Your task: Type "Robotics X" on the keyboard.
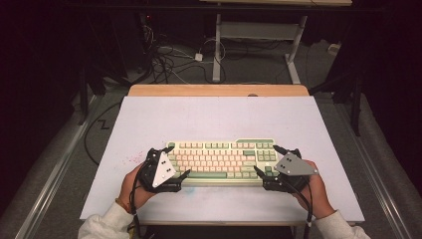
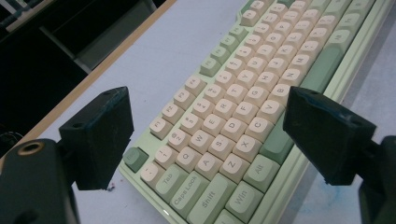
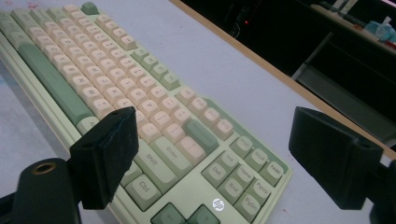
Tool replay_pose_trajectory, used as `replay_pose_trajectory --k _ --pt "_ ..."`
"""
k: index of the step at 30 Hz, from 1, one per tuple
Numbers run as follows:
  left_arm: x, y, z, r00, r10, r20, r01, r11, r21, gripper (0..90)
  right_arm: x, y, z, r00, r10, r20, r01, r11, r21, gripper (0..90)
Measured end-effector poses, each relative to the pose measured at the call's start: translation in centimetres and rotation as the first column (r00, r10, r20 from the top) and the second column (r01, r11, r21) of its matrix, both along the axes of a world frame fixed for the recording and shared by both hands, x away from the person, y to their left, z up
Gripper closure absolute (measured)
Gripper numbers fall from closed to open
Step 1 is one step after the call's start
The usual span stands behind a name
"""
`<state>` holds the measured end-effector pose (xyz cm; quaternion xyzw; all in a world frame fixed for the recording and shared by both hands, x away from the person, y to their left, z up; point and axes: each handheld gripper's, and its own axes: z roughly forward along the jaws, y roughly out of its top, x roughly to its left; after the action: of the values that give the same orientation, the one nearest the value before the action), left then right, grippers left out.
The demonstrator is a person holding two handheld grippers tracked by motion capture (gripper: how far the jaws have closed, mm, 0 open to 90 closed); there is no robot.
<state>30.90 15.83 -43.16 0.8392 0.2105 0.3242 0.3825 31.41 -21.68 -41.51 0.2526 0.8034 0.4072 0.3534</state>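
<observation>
The keyboard (image 1: 222,159) lies on the surface (image 1: 219,114) at 6 o'clock, long axis running 9 to 3, with the left tool (image 1: 175,161) and right tool (image 1: 267,159) both gaping open, astride its two ends, equally near.

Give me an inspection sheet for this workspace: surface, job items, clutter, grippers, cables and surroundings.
Surface: pale grey tabletop with a wooden far edge, faint pink specks at near left.
Job's things: green and cream mechanical keyboard, flat, near the front edge.
Clutter: nothing seen.
Grippers: left gripper open, jaws straddling the keyboard's left end; right gripper open, jaws straddling its right end.
Cables: black gripper cable trails back along the right forearm; tangled floor cables behind the table.
Surroundings: dark room, white desk frame beyond.
</observation>
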Motion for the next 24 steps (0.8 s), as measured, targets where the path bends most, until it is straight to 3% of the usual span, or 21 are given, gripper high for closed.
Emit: replay_pose_trajectory --k 24 --pt "-1.3 2.6 -0.8 0.9998 0.02 -0.002 -0.02 0.9998 0.009 15.7 -0.9 -2.4 0.1 0.9986 -0.052 0.012 0.052 0.999 -0.007 16.7"
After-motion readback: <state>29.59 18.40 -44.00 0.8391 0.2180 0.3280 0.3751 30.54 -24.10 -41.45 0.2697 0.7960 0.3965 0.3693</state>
